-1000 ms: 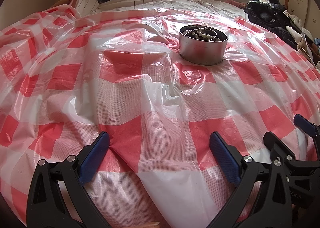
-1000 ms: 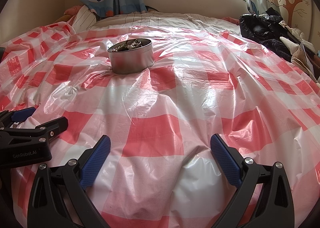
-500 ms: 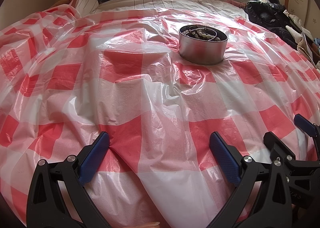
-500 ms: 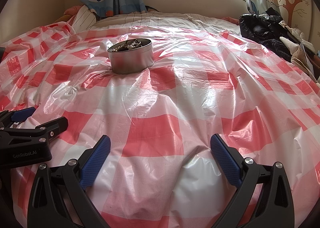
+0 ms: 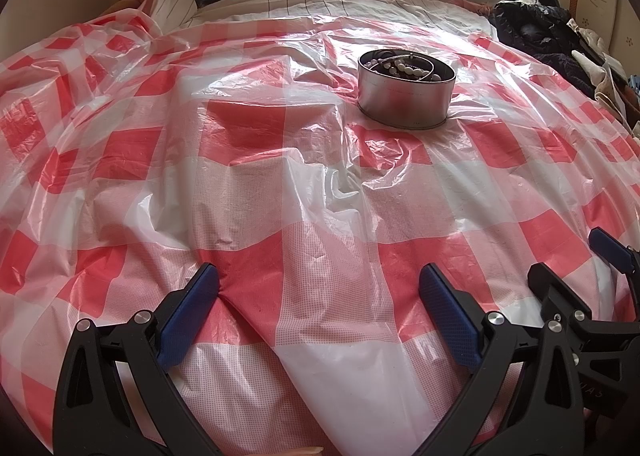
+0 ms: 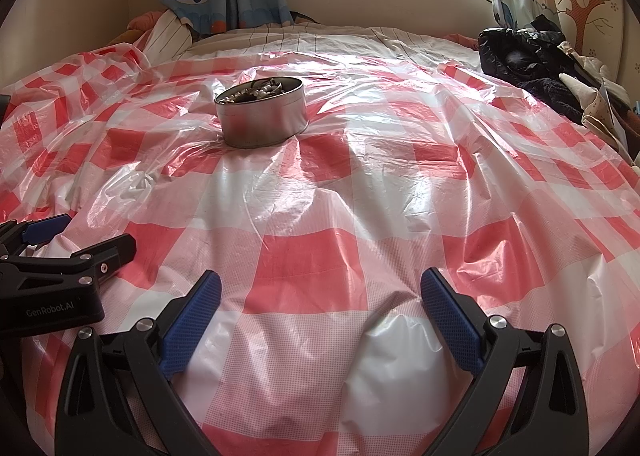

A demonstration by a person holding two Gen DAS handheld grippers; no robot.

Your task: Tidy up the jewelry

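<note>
Checked plastic sheet (image 6: pixel 320 256) spread over bed; round tin (image 6: pixel 262 118) of beaded jewelry (image 5: pixel 404 66) seated mid-sheet. Left gripper (image 5: pixel 318 314) and right gripper (image 6: pixel 320 318) held near of the tin, both spread wide, nothing grasped. Step judged final or idle; no loose pieces seen.

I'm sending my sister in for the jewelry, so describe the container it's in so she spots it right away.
On the bed's red-and-white checked plastic sheet, look toward the window end. A round, lidless silver metal tin sits there holding beaded jewelry, the only object on the sheet apart from the grippers.

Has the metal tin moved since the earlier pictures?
No. The metal tin sits on the same red square of the checked sheet, with the same creases beside it.
</note>
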